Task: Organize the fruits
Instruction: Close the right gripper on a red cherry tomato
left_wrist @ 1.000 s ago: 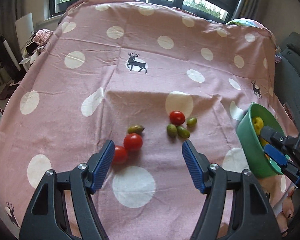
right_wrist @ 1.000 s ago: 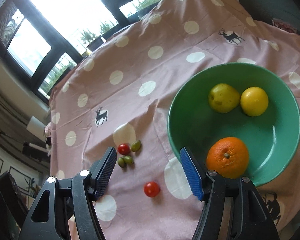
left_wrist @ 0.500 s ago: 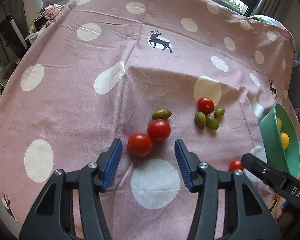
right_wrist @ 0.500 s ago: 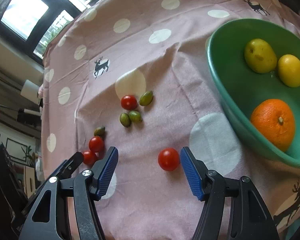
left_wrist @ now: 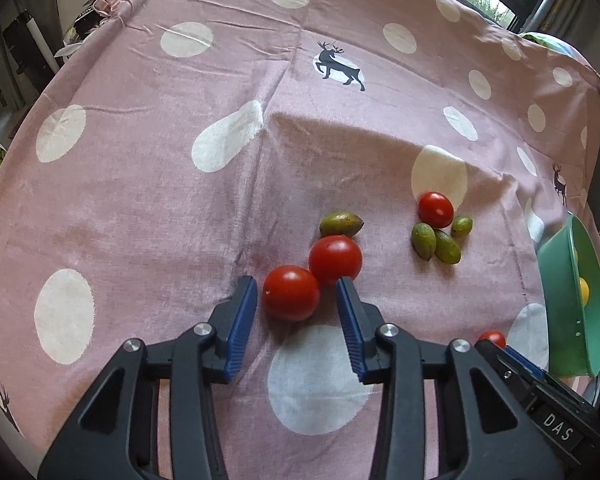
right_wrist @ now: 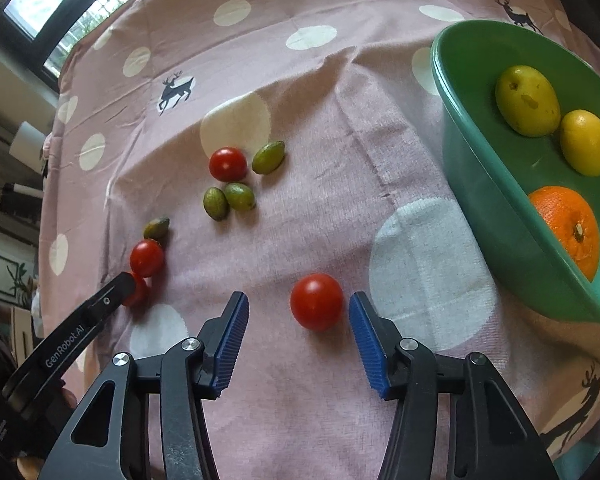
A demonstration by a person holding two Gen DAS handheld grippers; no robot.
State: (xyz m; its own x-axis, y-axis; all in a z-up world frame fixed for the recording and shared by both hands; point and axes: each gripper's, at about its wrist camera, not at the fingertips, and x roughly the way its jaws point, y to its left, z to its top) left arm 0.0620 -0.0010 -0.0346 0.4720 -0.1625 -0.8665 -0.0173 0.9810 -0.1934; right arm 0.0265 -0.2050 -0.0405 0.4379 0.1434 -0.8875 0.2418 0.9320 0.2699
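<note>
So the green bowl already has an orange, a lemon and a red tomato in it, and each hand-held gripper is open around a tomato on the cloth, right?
Not quite. The green bowl holds an orange, a lemon and a yellow-green fruit, not a tomato, as the right wrist view shows. The rest stands.

Left gripper (left_wrist: 296, 294): lowered and advanced since a second ago; jaws narrowed, now bracketing the near tomato (left_wrist: 291, 293), formerly just inside the left jaw.

Right gripper (right_wrist: 299, 318): swung away from the green bowl (right_wrist: 480, 184) and lowered toward the cloth; lone tomato (right_wrist: 317, 301) now framed between the open jaws, formerly well ahead of them.
</note>
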